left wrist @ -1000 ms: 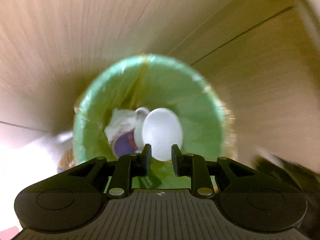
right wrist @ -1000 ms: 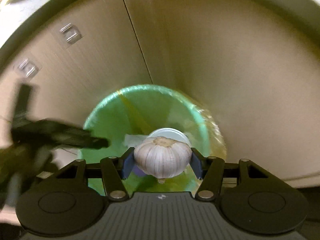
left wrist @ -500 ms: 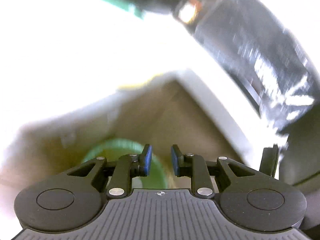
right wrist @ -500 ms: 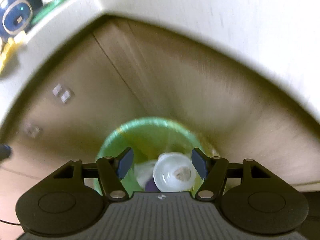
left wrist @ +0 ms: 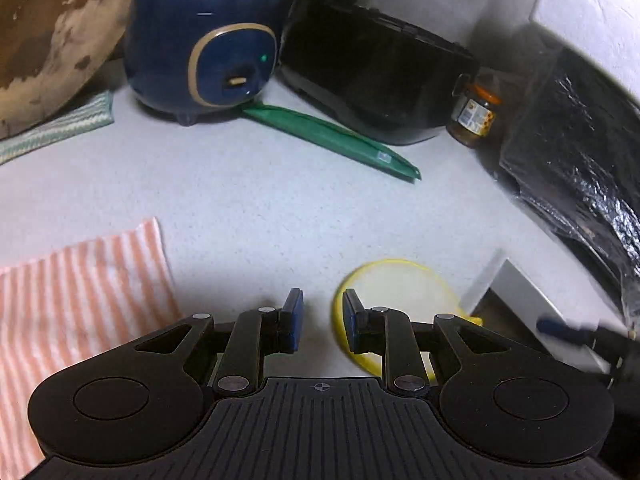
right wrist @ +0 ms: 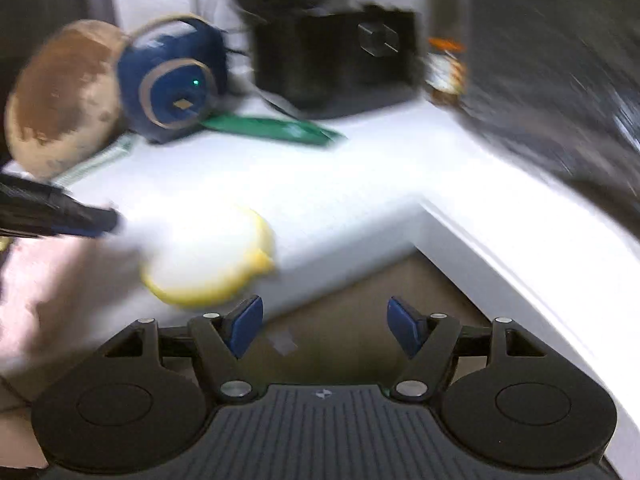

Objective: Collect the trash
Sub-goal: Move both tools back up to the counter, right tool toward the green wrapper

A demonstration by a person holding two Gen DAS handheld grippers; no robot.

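Observation:
A yellow-rimmed round lid (left wrist: 404, 296) lies on the white counter (left wrist: 256, 208), just right of my left gripper (left wrist: 321, 312). The left gripper is open with a narrow gap and holds nothing. A long green wrapper (left wrist: 332, 138) lies further back on the counter. In the blurred right wrist view my right gripper (right wrist: 324, 322) is wide open and empty, out past the counter's edge, with the lid (right wrist: 208, 256) ahead to the left and the wrapper (right wrist: 272, 128) behind it. The green bin is out of view.
A blue rice cooker (left wrist: 204, 52), a black appliance (left wrist: 372, 72) and a small jar (left wrist: 476, 110) stand at the back. A pink striped cloth (left wrist: 76, 292) lies left. A foil-covered block (left wrist: 580, 152) stands right. A round wooden board (left wrist: 48, 36) leans at the far left.
Both grippers have risen from over the green bin to counter level. The right gripper opened and let the garlic bulb go. The left gripper no longer has the white egg-shaped thing between its fingers.

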